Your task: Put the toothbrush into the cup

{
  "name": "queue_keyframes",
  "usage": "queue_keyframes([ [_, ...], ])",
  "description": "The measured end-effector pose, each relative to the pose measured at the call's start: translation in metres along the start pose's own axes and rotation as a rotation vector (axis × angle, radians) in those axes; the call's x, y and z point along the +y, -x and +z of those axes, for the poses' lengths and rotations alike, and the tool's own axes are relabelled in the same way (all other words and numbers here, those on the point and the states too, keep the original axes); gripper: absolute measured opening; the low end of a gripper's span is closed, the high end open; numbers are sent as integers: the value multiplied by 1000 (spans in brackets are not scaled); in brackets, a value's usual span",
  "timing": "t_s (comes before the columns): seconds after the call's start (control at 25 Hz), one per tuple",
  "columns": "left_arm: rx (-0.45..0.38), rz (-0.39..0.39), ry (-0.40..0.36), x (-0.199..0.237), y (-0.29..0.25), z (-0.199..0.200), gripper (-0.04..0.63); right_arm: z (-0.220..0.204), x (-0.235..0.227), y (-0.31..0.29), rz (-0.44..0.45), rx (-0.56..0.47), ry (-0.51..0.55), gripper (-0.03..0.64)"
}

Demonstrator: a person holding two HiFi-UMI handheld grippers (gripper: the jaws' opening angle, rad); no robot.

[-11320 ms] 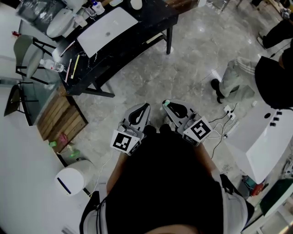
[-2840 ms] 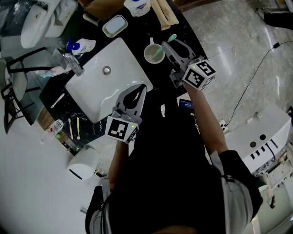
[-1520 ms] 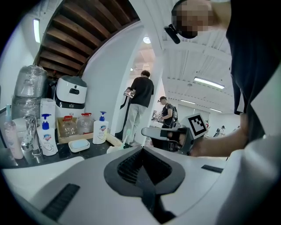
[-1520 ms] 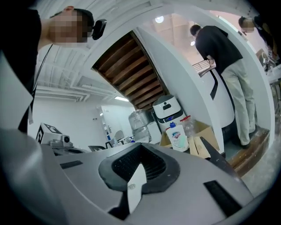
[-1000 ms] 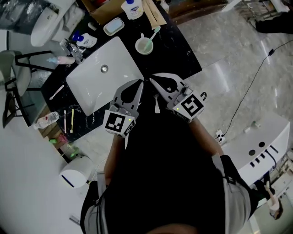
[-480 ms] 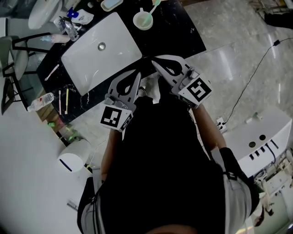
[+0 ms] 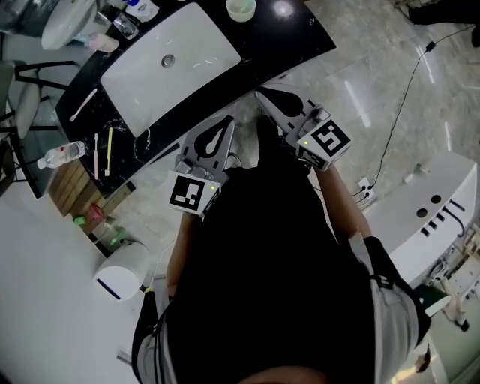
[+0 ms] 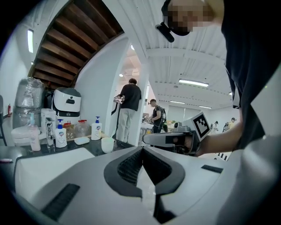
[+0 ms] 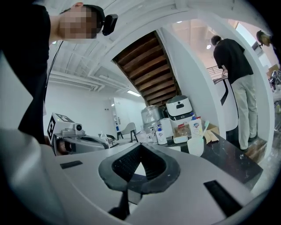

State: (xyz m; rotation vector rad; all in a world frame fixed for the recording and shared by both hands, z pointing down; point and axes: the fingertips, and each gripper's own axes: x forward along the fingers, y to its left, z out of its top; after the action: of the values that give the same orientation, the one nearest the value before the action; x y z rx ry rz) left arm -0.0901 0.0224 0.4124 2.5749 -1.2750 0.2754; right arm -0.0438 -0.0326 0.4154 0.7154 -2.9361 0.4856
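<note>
Claws both clenched and empty: left claw (image 7: pixel 229 122) and right claw (image 7: pixel 261 93) have drawn back from the black stone counter (image 9: pixel 228 160) within the last second, leaving the green-handled toothbrush (image 9: pixel 205 128) standing in the pale green plastic cup (image 9: pixel 195 146), so the task appears complete.

A: Head view: bright, even overhead light. Glare streaks on the polished floor (image 7: pixel 358 96), and a hot spot on the black worktop (image 7: pixel 283 9). Dark clothing loses all detail.

B: Gripper views: fisheye, black corners, bowed walls. The ceiling strip (image 8: pixel 193 82) glows. The near jaws are soft, the background sharper.
</note>
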Motion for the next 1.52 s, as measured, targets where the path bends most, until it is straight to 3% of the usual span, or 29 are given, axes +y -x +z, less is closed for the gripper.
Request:
queue_keyframes([
  [0.24, -23, -44, 15, -35, 72, -29, 9, -28, 86, 21, -36, -5, -6, 15],
  [0.68, -30, -121, 21, -69, 145, -59, 9, -56, 165, 60, -118, 14, -20, 15],
  [0.84, -3, -124, 9, -76, 144, -57, 9, -62, 180, 69, -86, 22, -31, 15],
  [1.16, -59, -148, 24, -117, 110, -32, 9, -49, 191, 100, -47, 12, -29, 15],
  [1.52, -66, -124, 11, -137, 91, -24, 9, -45, 173, 116, -72, -10, 27, 15],
])
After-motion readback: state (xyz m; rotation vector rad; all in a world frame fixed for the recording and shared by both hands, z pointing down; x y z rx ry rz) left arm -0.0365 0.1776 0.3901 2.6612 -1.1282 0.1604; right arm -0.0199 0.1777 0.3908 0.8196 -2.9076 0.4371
